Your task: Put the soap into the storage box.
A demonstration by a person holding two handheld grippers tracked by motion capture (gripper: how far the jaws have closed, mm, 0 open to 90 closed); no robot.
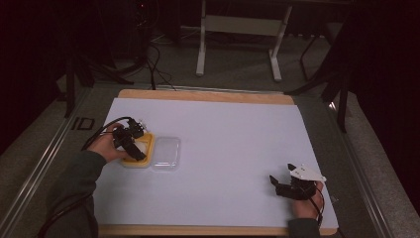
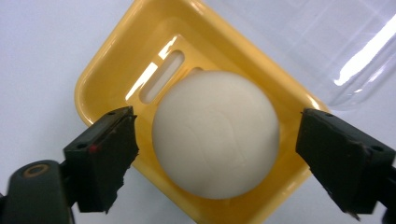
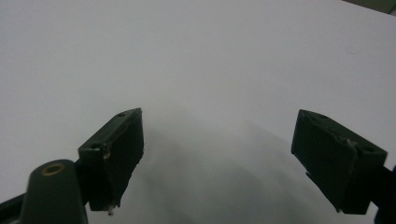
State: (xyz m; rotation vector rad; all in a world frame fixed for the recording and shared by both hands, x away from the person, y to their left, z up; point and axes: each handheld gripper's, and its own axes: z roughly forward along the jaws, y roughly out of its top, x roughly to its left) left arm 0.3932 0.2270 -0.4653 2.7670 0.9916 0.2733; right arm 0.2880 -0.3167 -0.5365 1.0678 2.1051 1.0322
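Observation:
A round white soap bar (image 2: 215, 135) lies in a yellow soap dish (image 2: 105, 77) at the table's left; the dish (image 1: 144, 161) shows in the high view too. My left gripper (image 2: 217, 154) hovers over it with both jaws wide, one on each side of the soap, gaps showing on both sides. In the high view the left gripper (image 1: 130, 143) sits over the dish. A clear plastic lid (image 1: 166, 153) lies right beside the dish, also seen as the clear lid (image 2: 327, 42). My right gripper (image 3: 217, 163) stands open over bare white table; in the high view the right gripper (image 1: 292, 184) rests near the front right.
The white table sheet (image 1: 223, 139) lies on a wooden board (image 1: 198, 95). Beyond the table, a desk frame (image 1: 237, 29) and cables stand on the dark floor. Metal rails run along both sides of the table.

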